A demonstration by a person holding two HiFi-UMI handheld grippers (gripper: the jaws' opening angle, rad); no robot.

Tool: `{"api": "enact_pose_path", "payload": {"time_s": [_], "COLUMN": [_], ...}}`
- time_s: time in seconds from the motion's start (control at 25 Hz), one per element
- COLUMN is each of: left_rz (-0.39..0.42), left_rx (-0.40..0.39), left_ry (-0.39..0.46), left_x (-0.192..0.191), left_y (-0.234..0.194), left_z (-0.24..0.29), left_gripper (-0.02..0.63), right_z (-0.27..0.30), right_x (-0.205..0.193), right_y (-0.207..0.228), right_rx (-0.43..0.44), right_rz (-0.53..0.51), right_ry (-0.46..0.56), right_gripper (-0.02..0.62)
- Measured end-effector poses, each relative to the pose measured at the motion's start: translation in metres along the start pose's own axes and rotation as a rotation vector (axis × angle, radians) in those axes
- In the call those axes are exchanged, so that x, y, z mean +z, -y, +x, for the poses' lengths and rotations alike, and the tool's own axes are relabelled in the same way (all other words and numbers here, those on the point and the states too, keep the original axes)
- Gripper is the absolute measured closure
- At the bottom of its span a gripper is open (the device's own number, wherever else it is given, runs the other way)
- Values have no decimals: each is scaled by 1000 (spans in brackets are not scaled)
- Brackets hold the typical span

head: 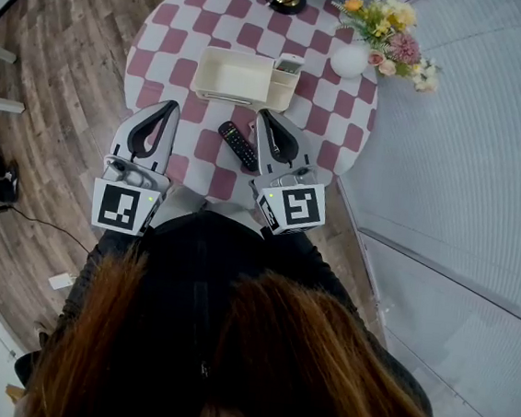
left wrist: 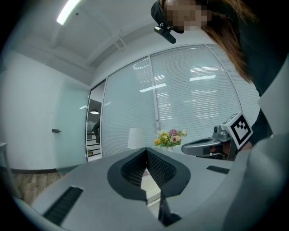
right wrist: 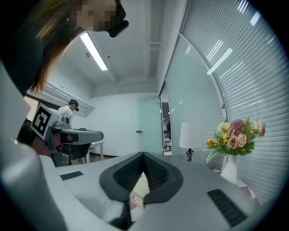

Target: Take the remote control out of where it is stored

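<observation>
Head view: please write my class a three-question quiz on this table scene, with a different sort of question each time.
1. True or false: the remote lies inside the box.
2. What stands to the box's right in the head view? A) vase B) kettle C) laptop
3. Fill in: the left tongs and right tongs are both ____ (open/shut).
Key: 1 false, it lies outside it; 2 A; 3 shut.

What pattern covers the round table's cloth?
The tablecloth has a dusky-pink and white checkerboard pattern, shown best in the head view.
</observation>
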State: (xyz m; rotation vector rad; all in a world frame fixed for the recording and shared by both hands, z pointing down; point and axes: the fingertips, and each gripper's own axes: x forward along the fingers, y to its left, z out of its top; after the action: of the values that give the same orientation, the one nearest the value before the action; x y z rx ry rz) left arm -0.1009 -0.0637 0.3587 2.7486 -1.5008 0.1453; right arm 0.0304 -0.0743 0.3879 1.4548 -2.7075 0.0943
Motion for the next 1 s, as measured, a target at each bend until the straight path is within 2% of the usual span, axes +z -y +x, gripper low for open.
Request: {"api": "enact_pose_path", "payload": {"time_s": [0.12,0.32,0.72,0.96,1.0], "left_rz": [-1,-6,-4,-10,-7], "left_rx": [-16,-17,2,12,11], "left_ry": [-19,45,33,22,16], "left_x": [-4,8,5,2,1], "left_y": [2,0,-5,-8,-9], "left_z": [0,3,4,4,4], "left_gripper": [597,597,597,597,597], "right_z": [-1,1,9,28,31], "right_x": [4,0,-11,-55,-62], "right_y": [3,8,38,72,78], "right_rx": [-7,-19,-103,-159,-177], "right_rz": [-11,-9,20,72,78], "right_ry": [2,-6,-45,-177,-192], "right_gripper": [580,580,580,571,552]}}
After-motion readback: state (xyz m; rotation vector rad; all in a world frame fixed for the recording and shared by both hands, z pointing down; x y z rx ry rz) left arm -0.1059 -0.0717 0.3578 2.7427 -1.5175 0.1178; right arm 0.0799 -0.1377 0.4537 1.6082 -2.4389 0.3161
